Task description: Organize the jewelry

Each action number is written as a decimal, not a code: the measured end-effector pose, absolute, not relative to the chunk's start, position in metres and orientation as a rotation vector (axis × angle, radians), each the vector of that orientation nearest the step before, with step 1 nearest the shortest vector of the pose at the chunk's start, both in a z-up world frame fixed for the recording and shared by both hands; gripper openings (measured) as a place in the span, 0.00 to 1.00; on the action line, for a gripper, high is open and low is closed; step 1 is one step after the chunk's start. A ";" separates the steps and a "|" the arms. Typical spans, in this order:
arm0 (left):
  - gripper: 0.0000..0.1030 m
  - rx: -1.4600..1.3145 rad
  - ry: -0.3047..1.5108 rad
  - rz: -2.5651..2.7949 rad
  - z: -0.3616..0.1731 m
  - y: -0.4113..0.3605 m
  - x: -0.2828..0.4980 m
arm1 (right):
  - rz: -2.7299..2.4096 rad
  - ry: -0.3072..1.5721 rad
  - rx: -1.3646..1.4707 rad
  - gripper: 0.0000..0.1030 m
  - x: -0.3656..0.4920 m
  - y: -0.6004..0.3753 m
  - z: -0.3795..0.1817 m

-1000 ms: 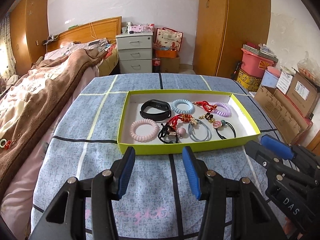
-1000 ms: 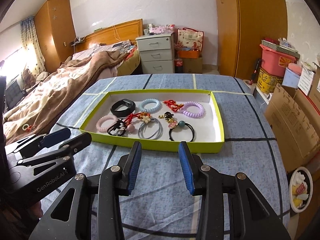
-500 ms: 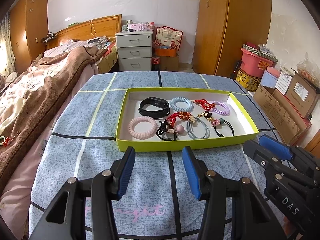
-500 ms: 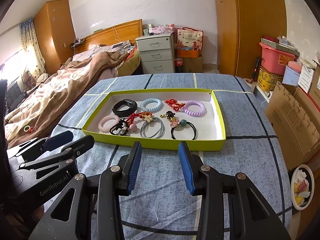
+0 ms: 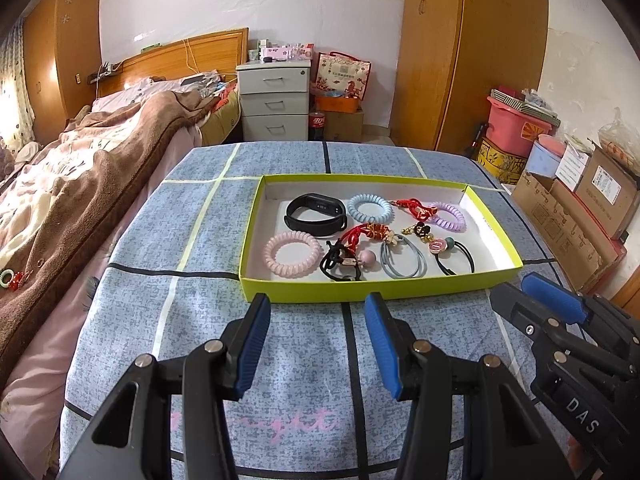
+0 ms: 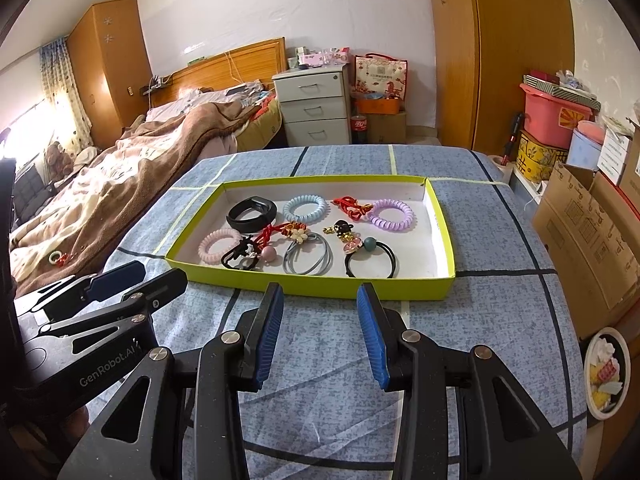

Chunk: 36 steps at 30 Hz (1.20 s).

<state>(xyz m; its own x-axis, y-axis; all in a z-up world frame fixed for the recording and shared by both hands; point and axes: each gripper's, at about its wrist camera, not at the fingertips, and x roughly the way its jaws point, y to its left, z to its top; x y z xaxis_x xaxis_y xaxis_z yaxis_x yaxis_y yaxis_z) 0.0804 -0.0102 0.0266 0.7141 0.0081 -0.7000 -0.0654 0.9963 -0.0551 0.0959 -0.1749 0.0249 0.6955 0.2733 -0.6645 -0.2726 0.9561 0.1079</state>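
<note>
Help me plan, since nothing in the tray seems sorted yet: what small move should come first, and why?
Probably ease the left hand-held gripper forward over the green tray toward the pink coil hair tie. Both grippers hang open and empty short of the tray, and that tie lies nearest the left one, mostly clear of the tangled pieces beside it.
</note>
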 end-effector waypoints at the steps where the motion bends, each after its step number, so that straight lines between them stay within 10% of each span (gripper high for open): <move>1: 0.50 -0.081 0.775 0.040 0.027 -0.010 0.080 | 0.306 0.741 0.000 0.38 0.095 -0.175 0.024; 36: 0.50 -0.094 0.780 0.035 0.027 -0.007 0.083 | 0.312 0.744 0.000 0.38 0.096 -0.170 0.022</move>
